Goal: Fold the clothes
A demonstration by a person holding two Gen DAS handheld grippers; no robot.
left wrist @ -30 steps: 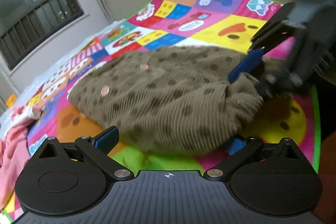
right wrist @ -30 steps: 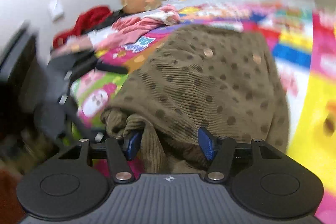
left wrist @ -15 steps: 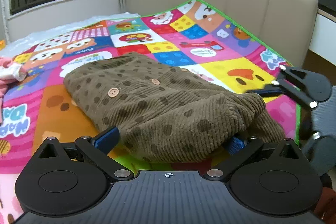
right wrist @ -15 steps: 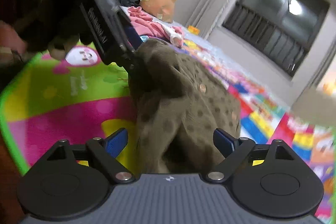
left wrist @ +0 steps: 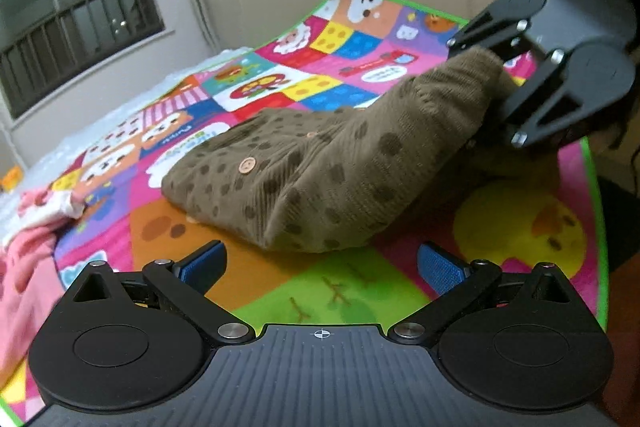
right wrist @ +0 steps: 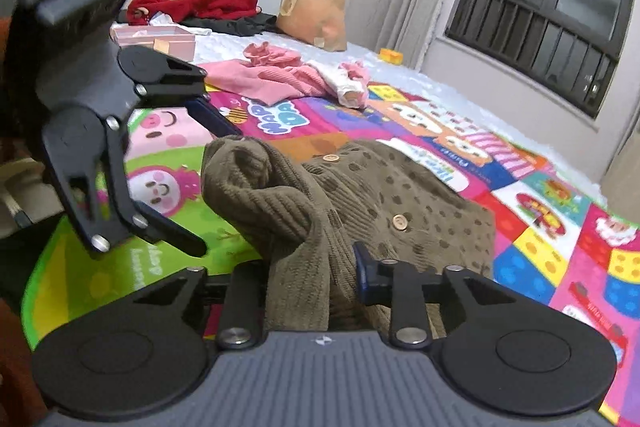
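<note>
Brown spotted corduroy garment (left wrist: pixel 304 163) lies on the bright play mat (left wrist: pixel 340 291) on the bed. Right gripper (right wrist: pixel 310 275) has its jaws closed on a bunched end, lifting it at 2 o'clock in the left view. Left gripper (left wrist: pixel 320 263) jaws are wide apart, holding nothing.

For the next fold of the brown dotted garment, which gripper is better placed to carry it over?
Right. The right gripper is shut on a raised corner of the brown garment. The left gripper is open and grips nothing, with bare play mat between its fingers.
</note>
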